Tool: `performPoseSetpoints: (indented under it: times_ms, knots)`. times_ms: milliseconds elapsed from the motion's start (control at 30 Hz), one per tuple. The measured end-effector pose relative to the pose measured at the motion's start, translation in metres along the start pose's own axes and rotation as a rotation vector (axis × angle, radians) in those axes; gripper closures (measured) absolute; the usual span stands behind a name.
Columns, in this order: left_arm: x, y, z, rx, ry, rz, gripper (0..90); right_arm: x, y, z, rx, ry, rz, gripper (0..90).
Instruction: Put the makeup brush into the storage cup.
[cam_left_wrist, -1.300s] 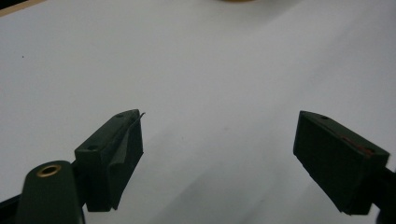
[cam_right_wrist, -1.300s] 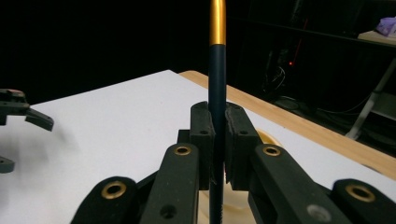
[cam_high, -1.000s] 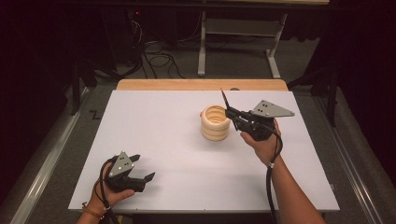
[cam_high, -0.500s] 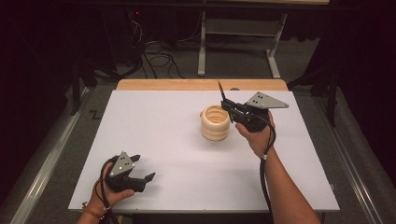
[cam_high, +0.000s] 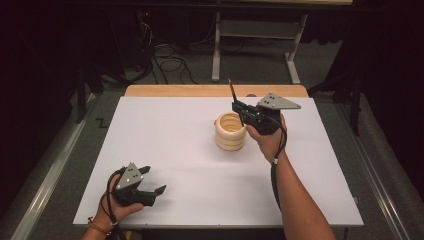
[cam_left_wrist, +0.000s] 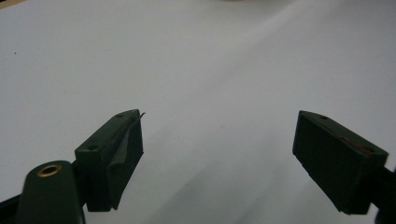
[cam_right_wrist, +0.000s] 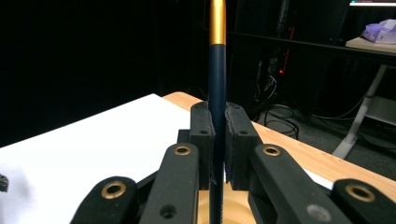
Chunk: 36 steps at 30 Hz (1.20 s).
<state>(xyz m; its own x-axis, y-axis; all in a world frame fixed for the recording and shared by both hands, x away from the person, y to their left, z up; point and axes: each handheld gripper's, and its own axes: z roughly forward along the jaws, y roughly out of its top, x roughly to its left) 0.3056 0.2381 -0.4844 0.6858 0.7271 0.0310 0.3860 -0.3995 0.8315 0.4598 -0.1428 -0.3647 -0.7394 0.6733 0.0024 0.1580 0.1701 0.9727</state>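
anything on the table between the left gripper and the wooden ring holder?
Nothing. In the high view, bare white table separates the left gripper from the wooden ring holder.

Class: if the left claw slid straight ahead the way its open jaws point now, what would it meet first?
Probably nothing: the left claw faces bare white table, and the wooden holder sits off its line, though depth is hard to judge.

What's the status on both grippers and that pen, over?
Right gripper shut on the pen, upright over the wooden holder. Left gripper open, empty, low over the white table. Nothing in the way.
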Motion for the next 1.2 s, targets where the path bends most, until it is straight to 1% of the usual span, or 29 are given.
performPoseSetpoints:
  times_ms: [100, 133, 200, 400, 433, 500, 567, 633, 800, 933, 967, 1100, 1200]
  knots:
    - [0.000, 0.000, 0.000, 0.000, 0.000, -0.004, 17.2, -0.001, -0.001, 0.005, 0.001, 0.010, 0.015, 85.1]
    - [0.000, 0.000, 0.000, 0.001, -0.002, -0.004, 17.3, -0.001, -0.001, 0.006, 0.005, 0.013, 0.012, 85.1]
    - [0.000, 0.000, 0.000, -0.003, -0.005, -0.005, 17.3, -0.001, -0.002, 0.010, 0.018, 0.009, 0.005, 85.1]
    - [0.001, 0.000, 0.000, -0.004, -0.011, -0.004, 17.3, -0.005, -0.007, 0.022, 0.038, 0.009, 0.028, 85.1]
    - [0.001, -0.001, 0.000, -0.004, -0.011, -0.003, 17.3, -0.005, -0.008, 0.024, 0.036, 0.010, 0.023, 85.1]
    - [0.001, -0.001, 0.000, -0.003, -0.012, -0.005, 17.3, -0.006, -0.009, 0.027, 0.037, 0.010, 0.034, 85.1]
    - [0.001, -0.001, 0.000, -0.003, -0.010, -0.006, 17.3, -0.005, -0.010, 0.029, 0.039, 0.008, 0.033, 85.1]
    - [0.001, -0.001, 0.000, -0.003, -0.013, -0.006, 17.4, -0.005, -0.011, 0.031, 0.034, 0.012, 0.045, 85.1]
    - [0.001, -0.001, 0.000, 0.001, -0.011, -0.003, 17.4, -0.004, -0.014, 0.036, 0.051, 0.018, 0.037, 85.0]
    - [0.001, -0.001, 0.000, 0.002, -0.012, -0.004, 17.4, -0.004, -0.018, 0.038, 0.058, 0.020, 0.049, 85.0]
    - [0.001, -0.001, 0.000, 0.003, -0.012, -0.003, 17.4, -0.004, -0.019, 0.038, 0.063, 0.021, 0.042, 85.0]
    - [0.001, -0.001, 0.000, 0.001, -0.013, -0.005, 17.6, -0.005, -0.022, 0.039, 0.076, 0.022, 0.043, 85.0]
    - [0.001, -0.001, 0.000, 0.005, -0.015, -0.005, 17.6, -0.005, -0.024, 0.039, 0.088, 0.018, 0.034, 85.0]
